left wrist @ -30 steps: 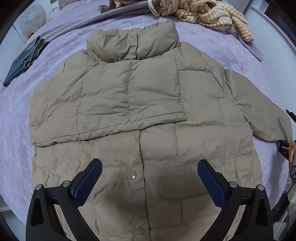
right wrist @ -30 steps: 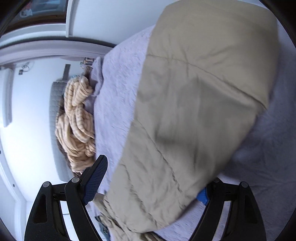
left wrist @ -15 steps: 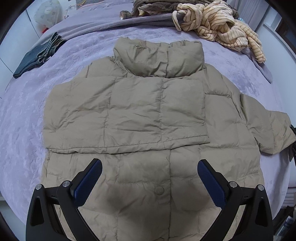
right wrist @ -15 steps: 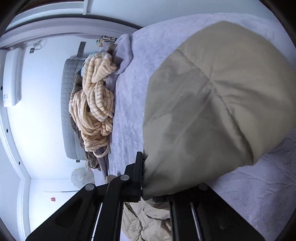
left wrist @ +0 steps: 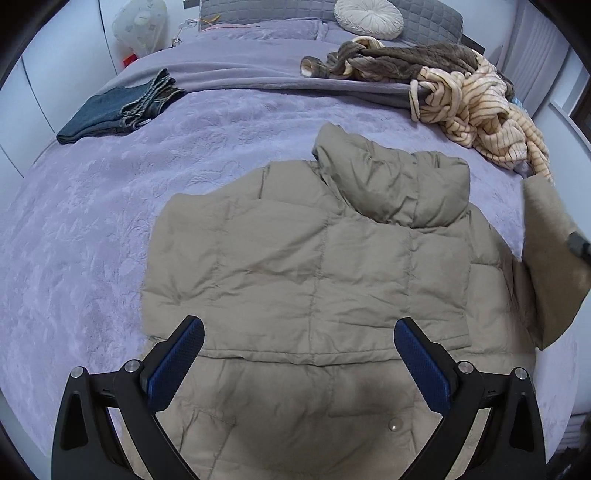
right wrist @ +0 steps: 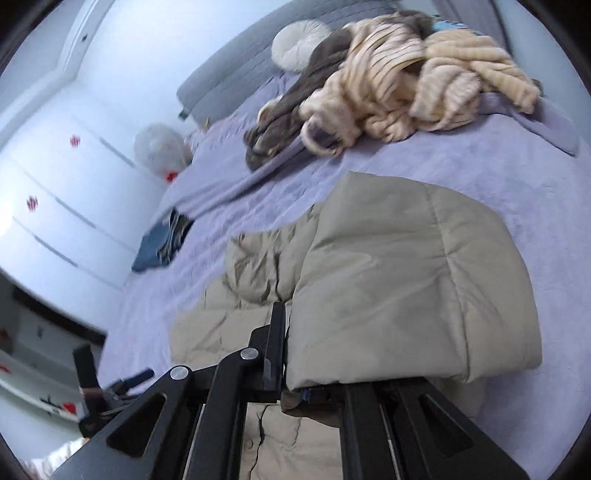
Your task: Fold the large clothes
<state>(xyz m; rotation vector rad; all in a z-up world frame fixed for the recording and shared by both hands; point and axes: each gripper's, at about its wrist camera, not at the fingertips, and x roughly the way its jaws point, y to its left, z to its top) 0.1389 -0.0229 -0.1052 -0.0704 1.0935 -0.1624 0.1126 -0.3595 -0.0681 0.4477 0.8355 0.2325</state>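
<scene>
A tan puffer jacket (left wrist: 310,280) lies flat on the purple bed, collar toward the far side, its left sleeve folded across the chest. My left gripper (left wrist: 299,354) is open and empty, hovering over the jacket's lower front. My right gripper (right wrist: 291,369) is shut on the cuff of the jacket's right sleeve (right wrist: 399,295) and holds it lifted above the jacket body. The raised sleeve (left wrist: 550,266) also shows at the right edge of the left wrist view.
A striped cream garment (left wrist: 480,110) and a brown one (left wrist: 399,62) are heaped at the far right of the bed (left wrist: 92,229). Folded jeans (left wrist: 118,110) lie at the far left. A round pillow (left wrist: 369,18) rests by the headboard. White wardrobe doors (right wrist: 55,184) stand beyond the bed.
My right gripper closed on the sleeve cuff and lifted it up and inward over the jacket. My left gripper pulled back and tilted up, still open.
</scene>
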